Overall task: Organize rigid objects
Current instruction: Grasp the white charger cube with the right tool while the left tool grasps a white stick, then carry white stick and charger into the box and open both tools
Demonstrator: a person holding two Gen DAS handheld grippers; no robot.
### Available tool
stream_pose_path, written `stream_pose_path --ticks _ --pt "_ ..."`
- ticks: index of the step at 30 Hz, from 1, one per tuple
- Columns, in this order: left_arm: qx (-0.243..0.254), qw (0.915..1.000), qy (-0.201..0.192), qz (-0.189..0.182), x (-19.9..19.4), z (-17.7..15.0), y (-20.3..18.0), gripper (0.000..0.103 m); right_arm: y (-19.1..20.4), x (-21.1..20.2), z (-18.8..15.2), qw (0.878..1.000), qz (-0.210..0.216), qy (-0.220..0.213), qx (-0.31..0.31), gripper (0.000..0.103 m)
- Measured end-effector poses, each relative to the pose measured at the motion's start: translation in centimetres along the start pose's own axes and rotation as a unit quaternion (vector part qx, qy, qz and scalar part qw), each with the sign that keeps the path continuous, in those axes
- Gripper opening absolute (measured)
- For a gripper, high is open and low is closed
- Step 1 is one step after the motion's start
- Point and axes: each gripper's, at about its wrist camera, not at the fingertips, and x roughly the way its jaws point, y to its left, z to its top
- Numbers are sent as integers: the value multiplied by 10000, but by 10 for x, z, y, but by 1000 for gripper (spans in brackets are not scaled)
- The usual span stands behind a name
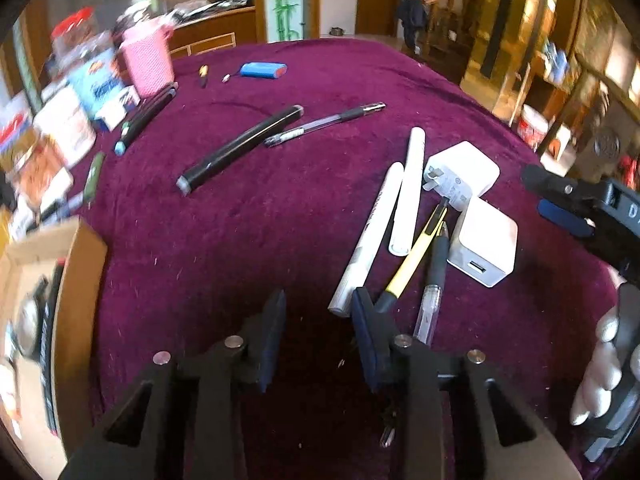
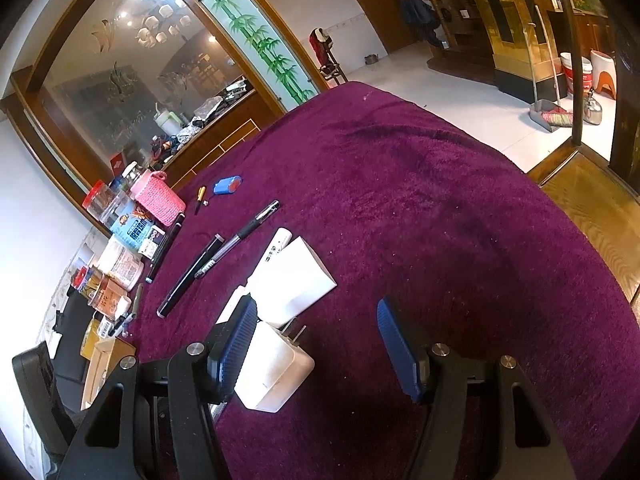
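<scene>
Pens and two white square plug chargers (image 1: 482, 250) lie near the right edge of the purple-clothed bench (image 1: 280, 220); left hand-held gripper (image 1: 318, 312) hovers apart over bare cloth beside them, right hand-held gripper (image 2: 316, 344) apart, a charger just inside its left pad

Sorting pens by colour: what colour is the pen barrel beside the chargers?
Yellow, with a black tip: the pen, clearest in the left wrist view.

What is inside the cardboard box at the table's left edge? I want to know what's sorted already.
The cardboard box is cut off by the frame and blurred; something dark and a roundish grey item show inside. The rest cannot be made out.
</scene>
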Motion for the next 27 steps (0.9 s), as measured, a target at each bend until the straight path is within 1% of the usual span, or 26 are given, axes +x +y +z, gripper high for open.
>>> stream_pose_path --ticks 2,4,8,9,10,11,12,14,16,18,21,24,27 --pt "272 9995 -15 137 5 6 -11 35 0 0 0 10000 -10 -10 -6 66" --pt "435 9989 42 182 14 13 -17 36 1 1 0 10000 -40 -23 -11 66" --pt "737 9968 -36 319 24 28 -28 37 2 4 -1 10000 -80 6 -21 66" --pt "848 9957 -64 368 25 29 -31 32 2 5 -1 9999 -88 34 -40 66" --pt "932 9951 -78 330 26 29 -34 15 2 7 -2 9999 -80 67 -57 66" --pt "937 9954 -55 202 25 28 -37 13 3 7 -2 9999 -58 95 -73 66" --pt "922 9954 -84 237 22 26 -37 12 4 9 -2 9998 3 139 -106 66" --pt "777 9969 -156 31 13 20 -33 12 7 10 -3 9996 106 206 -187 66" --pt "606 9979 -208 -96 2 14 -25 12 12 11 -7 9987 241 313 -322 66" --pt "366 9985 -307 -250 -15 7 -11 12 19 14 -11 9973 329 433 -492 66" --pt "148 9982 -472 -332 -38 -2 4 12 26 17 -17 9955 275 608 -672 66" --pt "-15 9973 -604 -410 -61 -13 16 12 28 15 -20 9968 143 601 -514 66" --pt "-64 9965 -737 -401 -75 -22 24 12 36 21 -22 9963 -15 780 -361 66"
